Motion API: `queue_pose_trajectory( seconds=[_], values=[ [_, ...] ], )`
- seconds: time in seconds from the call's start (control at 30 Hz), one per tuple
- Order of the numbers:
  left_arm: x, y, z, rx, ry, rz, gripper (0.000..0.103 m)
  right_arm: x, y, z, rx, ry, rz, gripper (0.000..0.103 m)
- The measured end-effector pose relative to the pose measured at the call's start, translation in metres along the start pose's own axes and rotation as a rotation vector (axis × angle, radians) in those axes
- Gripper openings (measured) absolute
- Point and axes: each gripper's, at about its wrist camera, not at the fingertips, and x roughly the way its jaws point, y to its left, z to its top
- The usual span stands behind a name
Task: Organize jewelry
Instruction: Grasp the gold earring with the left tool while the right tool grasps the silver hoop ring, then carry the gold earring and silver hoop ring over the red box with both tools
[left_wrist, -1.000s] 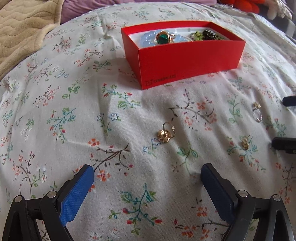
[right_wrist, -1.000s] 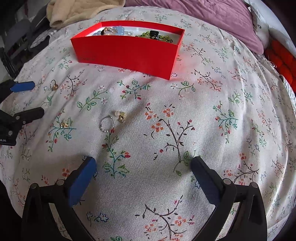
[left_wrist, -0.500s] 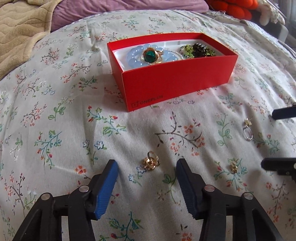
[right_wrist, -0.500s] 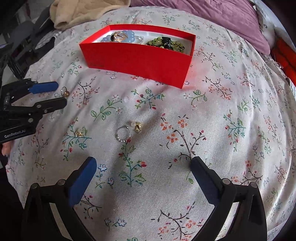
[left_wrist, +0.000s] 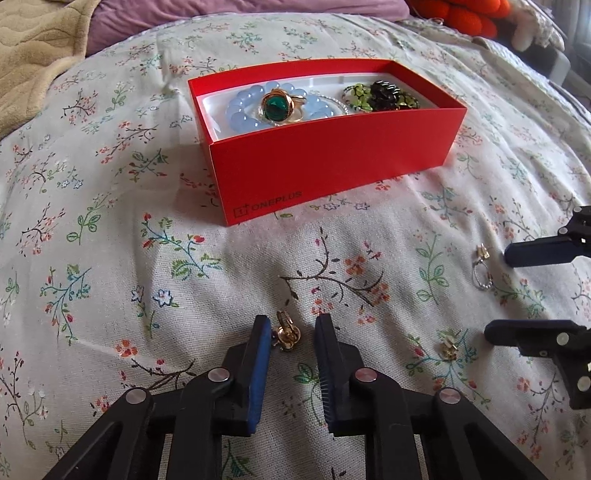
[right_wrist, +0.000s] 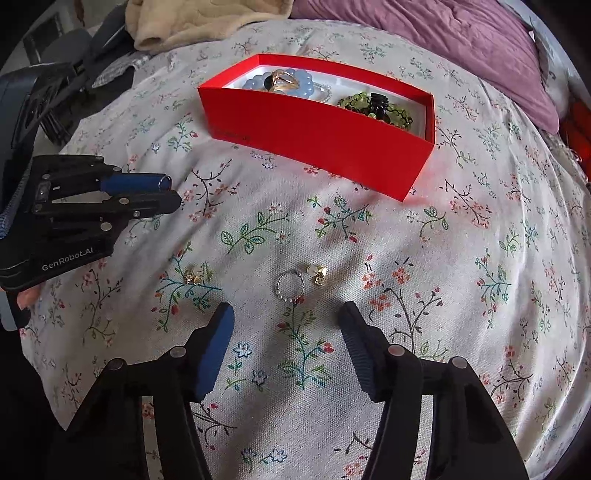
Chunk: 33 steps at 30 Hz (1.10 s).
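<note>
A red box (left_wrist: 332, 177) on the flowered bedspread holds a blue bead bracelet, a green-stone ring and green and black pieces; it also shows in the right wrist view (right_wrist: 314, 136). My left gripper (left_wrist: 291, 334) has its fingers narrowed around a small gold ring (left_wrist: 286, 334); the left pad touches it, the right pad stands apart. My right gripper (right_wrist: 286, 321) is open above a beaded silver ring (right_wrist: 290, 286) and a gold earring (right_wrist: 318, 275). A second gold earring (right_wrist: 195, 275) lies to the left.
A beige blanket (left_wrist: 33, 48) and a purple pillow (right_wrist: 443, 40) lie at the far edge of the bed. The beaded ring (left_wrist: 482, 275) and gold earring (left_wrist: 448, 345) lie right of my left gripper, near the right gripper's fingers (left_wrist: 535, 251).
My left gripper has moved down to the gold ring and narrowed around it. My right gripper has moved forward toward the beaded ring and narrowed somewhat.
</note>
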Motion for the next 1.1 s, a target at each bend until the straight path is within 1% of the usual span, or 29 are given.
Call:
queue_pose_trajectory(
  seconds=[0.03,0.13,0.2,0.27,0.4,0.53,0.77,0.93,0.97,1.0,1.1],
  values=[
    [0.000,0.001,0.000,-0.003,-0.002,0.002,0.013,0.000,0.000,0.000,-0.001,-0.001,-0.002,0.058],
    [0.000,0.002,0.001,-0.012,-0.001,0.000,0.013,0.000,0.000,0.002,-0.004,-0.007,-0.006,0.050],
    [-0.001,0.002,0.002,-0.012,-0.001,0.002,0.013,-0.001,-0.001,0.003,-0.004,-0.010,0.000,0.039],
    [-0.001,0.002,0.002,-0.012,-0.001,0.005,0.012,-0.001,-0.001,0.004,-0.002,0.001,0.027,0.034],
    [-0.001,0.001,0.002,-0.012,-0.001,0.006,0.012,-0.001,0.004,0.003,-0.009,0.025,0.026,0.033],
    [-0.001,0.003,0.003,-0.016,-0.001,0.007,0.012,0.001,0.007,0.003,-0.015,0.025,0.030,0.033],
    [-0.002,0.006,0.002,-0.026,-0.001,0.013,0.012,0.008,0.007,0.008,-0.015,0.002,0.020,0.025],
    [-0.002,0.008,0.001,-0.032,-0.001,0.015,0.012,0.011,0.009,0.012,-0.020,-0.008,0.016,0.024],
    [-0.002,0.009,0.001,-0.033,-0.001,0.014,0.012,0.011,0.010,0.012,-0.023,-0.008,0.016,0.022],
    [-0.003,0.009,0.001,-0.033,-0.001,0.014,0.012,0.010,0.011,0.012,-0.025,-0.008,0.018,0.018],
    [-0.004,0.010,0.002,-0.037,-0.004,0.014,0.011,0.007,0.012,0.011,-0.035,-0.010,0.014,0.017]
  ],
)
